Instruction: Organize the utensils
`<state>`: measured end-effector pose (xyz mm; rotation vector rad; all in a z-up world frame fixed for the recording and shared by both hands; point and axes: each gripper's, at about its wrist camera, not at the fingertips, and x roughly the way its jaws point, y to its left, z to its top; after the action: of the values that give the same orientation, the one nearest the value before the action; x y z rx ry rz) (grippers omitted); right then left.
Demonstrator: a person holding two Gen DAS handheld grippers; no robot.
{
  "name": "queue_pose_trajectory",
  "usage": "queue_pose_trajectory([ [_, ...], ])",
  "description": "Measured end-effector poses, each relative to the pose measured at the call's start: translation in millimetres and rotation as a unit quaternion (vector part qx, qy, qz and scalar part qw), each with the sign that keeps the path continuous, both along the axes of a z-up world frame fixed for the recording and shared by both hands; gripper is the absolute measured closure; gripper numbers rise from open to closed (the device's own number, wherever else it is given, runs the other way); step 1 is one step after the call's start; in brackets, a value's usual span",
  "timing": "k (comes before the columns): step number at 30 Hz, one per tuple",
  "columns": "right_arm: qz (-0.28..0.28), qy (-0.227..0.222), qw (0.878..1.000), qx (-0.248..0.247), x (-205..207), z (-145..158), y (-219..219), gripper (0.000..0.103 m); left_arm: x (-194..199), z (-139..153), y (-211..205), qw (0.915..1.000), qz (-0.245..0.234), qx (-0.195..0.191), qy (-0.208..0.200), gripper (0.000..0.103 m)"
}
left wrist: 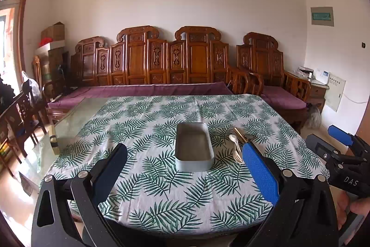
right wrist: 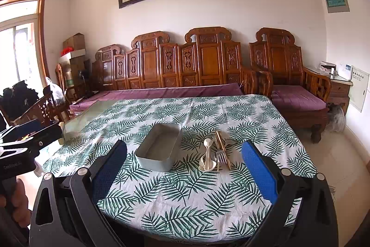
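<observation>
One grey tray (right wrist: 159, 149) sits near the middle of the table, on the leaf-print tablecloth (right wrist: 185, 200), and I see nothing inside it. Just to its right lies one small heap of utensils (right wrist: 215, 155), close beside the tray but not touching it. I count two cream-white spoons (right wrist: 207, 157), one lying across the other, one metal fork (right wrist: 222, 154) with its tines toward me, and a pair of wooden chopsticks (right wrist: 222, 145) running along the right edge of the heap. There may be another metal piece under the fork; I can't tell.

Now my two grippers. The left gripper (left wrist: 187, 174) is spread wide, its blue pads well apart, holding nothing and touching nothing, hanging above the near part of the cloth with the tray framed between its fingers. From that camera its right-hand pad covers part of the utensil heap. The right gripper (right wrist: 185, 174) is just as wide open, empty, clear of everything, with both tray and heap showing between its fingers. Each camera catches the other gripper at its edge, with a person's hand (right wrist: 13, 203) on the grip.
</observation>
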<state>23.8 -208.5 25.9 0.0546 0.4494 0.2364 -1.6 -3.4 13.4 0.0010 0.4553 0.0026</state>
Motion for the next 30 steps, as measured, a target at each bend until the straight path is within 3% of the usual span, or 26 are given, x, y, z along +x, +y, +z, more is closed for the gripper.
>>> queue_pose_trajectory([
  [30, 0.0, -0.003, 1.0, -0.001, -1.4, 4.9, -0.3, 0.003, -2.3, 2.5, 3.6, 1.0, -0.004, -0.006, -0.006, 0.006],
])
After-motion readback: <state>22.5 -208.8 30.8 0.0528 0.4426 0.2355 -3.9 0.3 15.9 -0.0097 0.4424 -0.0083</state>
